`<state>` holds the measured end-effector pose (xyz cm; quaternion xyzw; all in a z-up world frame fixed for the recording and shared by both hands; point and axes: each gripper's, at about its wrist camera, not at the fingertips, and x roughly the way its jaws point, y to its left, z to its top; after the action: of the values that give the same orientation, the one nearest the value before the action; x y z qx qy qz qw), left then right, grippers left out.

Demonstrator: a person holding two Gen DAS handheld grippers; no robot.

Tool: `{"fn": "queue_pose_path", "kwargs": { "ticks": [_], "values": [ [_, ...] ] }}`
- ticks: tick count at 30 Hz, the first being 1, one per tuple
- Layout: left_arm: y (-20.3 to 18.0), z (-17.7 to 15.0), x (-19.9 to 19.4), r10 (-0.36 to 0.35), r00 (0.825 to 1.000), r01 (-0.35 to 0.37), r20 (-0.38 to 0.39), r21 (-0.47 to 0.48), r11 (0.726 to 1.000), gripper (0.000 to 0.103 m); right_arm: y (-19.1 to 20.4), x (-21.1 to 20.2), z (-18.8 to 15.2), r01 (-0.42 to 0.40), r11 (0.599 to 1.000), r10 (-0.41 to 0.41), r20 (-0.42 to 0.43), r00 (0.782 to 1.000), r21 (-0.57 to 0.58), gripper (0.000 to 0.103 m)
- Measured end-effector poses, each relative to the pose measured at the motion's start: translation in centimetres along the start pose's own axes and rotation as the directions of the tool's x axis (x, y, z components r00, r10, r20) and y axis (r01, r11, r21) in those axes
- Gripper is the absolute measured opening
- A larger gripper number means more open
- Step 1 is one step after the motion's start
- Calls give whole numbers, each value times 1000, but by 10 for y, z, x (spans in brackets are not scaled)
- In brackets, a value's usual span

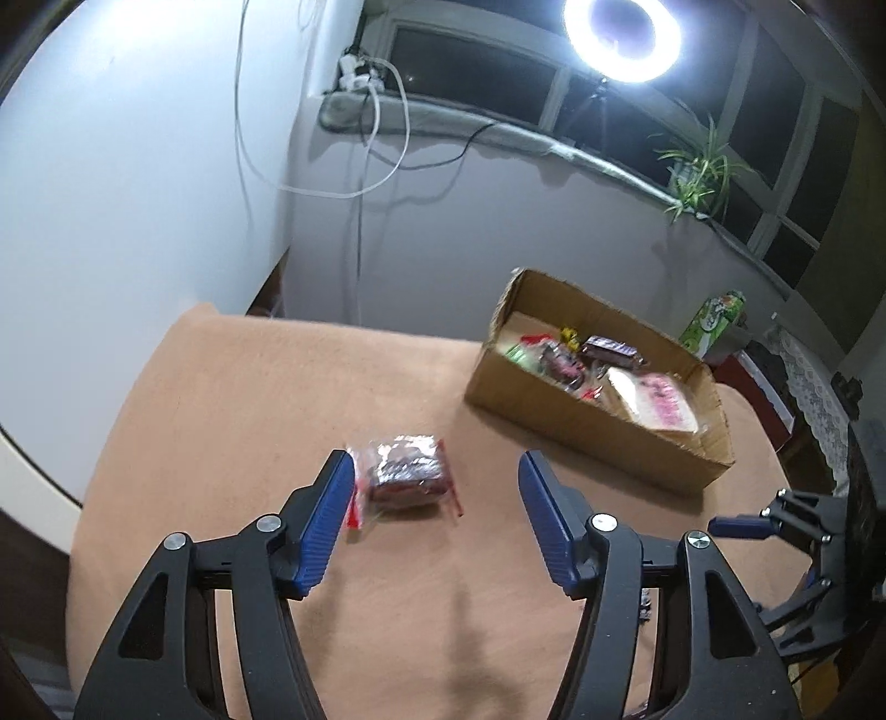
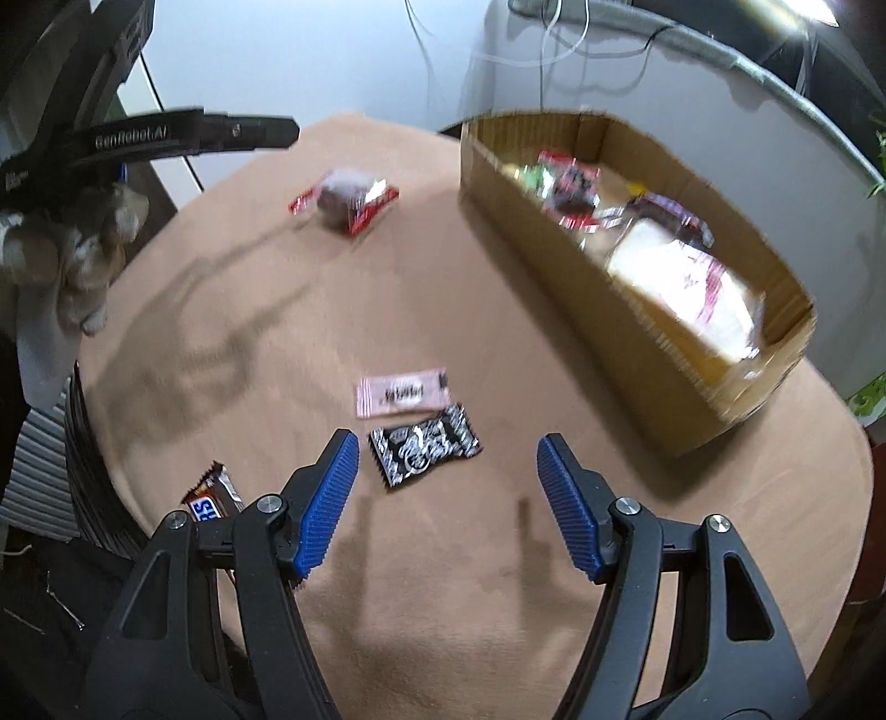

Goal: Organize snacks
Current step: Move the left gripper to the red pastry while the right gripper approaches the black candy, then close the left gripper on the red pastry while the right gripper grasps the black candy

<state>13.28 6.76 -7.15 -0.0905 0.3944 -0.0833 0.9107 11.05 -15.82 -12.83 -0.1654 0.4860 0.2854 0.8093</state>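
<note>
A cardboard box (image 1: 581,426) (image 2: 637,360) holding several wrapped snacks stands on the tan table. A dark cake in a clear and red wrapper (image 1: 407,473) (image 2: 346,202) lies on the table just ahead of my left gripper (image 1: 437,471), which is open and empty. In the right wrist view a pink sachet (image 2: 401,392), a black-and-white packet (image 2: 423,446) and a Snickers bar (image 2: 213,498) lie on the table. My right gripper (image 2: 448,448) is open and empty, with the black-and-white packet just inside its left finger.
The tan cloth table (image 1: 277,399) (image 2: 498,554) is round and its edge drops off close by. The right gripper shows at the right of the left wrist view (image 1: 736,526). The left gripper shows at the upper left of the right wrist view (image 2: 288,130). A wall, cables and a ring light (image 1: 623,33) stand behind.
</note>
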Motion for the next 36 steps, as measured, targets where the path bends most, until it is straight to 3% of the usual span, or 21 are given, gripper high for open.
{"fn": "queue_pose_path", "kwargs": {
  "ticks": [7,12,19,30,32,36],
  "values": [
    [1,-4,23,37,999,-36,-37,15,999,73,9,16,-13,4,1000,-5,-31,1000,-14,71],
    [-9,-7,44,89,994,-83,-67,85,993,73,12,29,-14,13,1000,-14,-46,999,-19,71],
    [-10,-4,71,151,985,-141,-88,115,983,73,12,38,-10,7,1000,-7,-51,999,3,71],
    [-2,-4,95,176,978,-164,-115,105,981,73,15,44,-5,-2,999,-1,-44,999,-54,71],
    [3,-5,96,165,979,-155,-117,94,984,73,14,44,-5,-8,998,5,-45,999,-60,69],
    [9,-7,94,151,981,-142,-119,79,987,73,15,41,-4,-25,998,22,-50,999,-64,54]
  ]
}}
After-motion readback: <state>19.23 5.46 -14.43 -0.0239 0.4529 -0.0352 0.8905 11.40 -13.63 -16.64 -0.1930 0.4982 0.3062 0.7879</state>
